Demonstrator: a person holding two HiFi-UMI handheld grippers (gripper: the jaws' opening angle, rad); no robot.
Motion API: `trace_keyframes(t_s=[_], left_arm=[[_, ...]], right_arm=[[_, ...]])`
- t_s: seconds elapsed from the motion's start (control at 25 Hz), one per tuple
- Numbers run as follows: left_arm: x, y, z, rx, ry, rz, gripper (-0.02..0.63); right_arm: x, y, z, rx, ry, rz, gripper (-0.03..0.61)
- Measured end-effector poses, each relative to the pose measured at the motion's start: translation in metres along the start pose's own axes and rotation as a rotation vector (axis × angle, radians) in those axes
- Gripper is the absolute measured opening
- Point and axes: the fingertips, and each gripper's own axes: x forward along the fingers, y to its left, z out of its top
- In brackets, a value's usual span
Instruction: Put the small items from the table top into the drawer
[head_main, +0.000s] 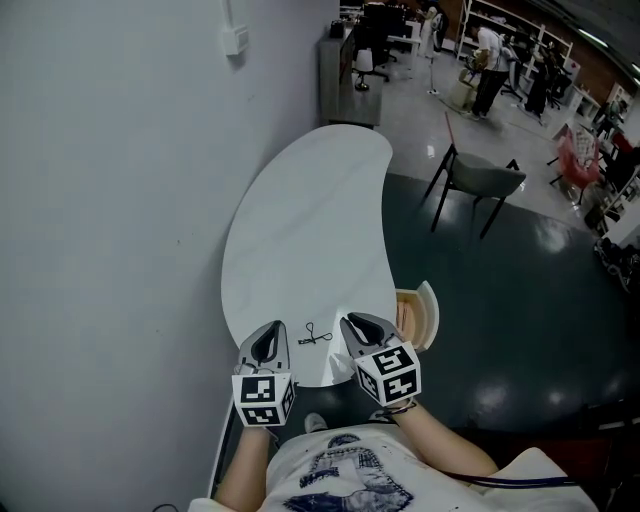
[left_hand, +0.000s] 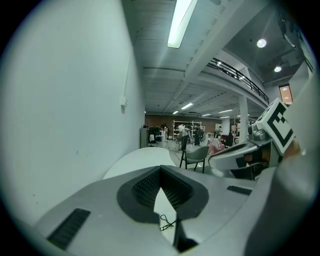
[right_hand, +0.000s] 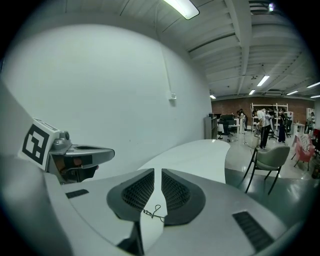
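Head view first: as far as we can see the job has barely started. There's one small black wiry item (head_main: 314, 337) lying on the near end of the white table (head_main: 300, 230), and we can't spot any other small items on the tabletop. The drawer (head_main: 418, 310) is already pulled out at the table's right edge, just beside the right gripper (head_main: 350, 325), so the opening step looks done. We can't tell whether anything is in it yet. What's left, by our reckoning, is picking up the wiry thing, dropping it in the drawer and probably closing it.

As for where it sits, it's between the two grippers, touching neither, with the left gripper (head_main: 272, 330) just on its other side.

Left gripper view shows the jaws closed tip to tip with nothing pinched; the wiry item shows on the table below and ahead of them.

Right gripper view shows the pads a narrow slit apart and empty too. The item lies on the table beyond the slit, roughly lined up with it but not inside it. That one looks better placed to take it, though it'd need to open wider first.
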Motion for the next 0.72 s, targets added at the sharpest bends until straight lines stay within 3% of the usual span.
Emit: trace_keyframes(t_s=[0.32,0.72], left_arm=[[-0.006,0.027,-0.034,0.024,0.059,-0.059,0.020],[0.009,0.027,-0.084,0.045,0.166,-0.143,0.021]], right_arm=[[0.021,0.029,-0.025,0.022,0.053,-0.027,0.060],[0.039,0.021,-0.058,0.082,0.112,-0.062,0.060]])
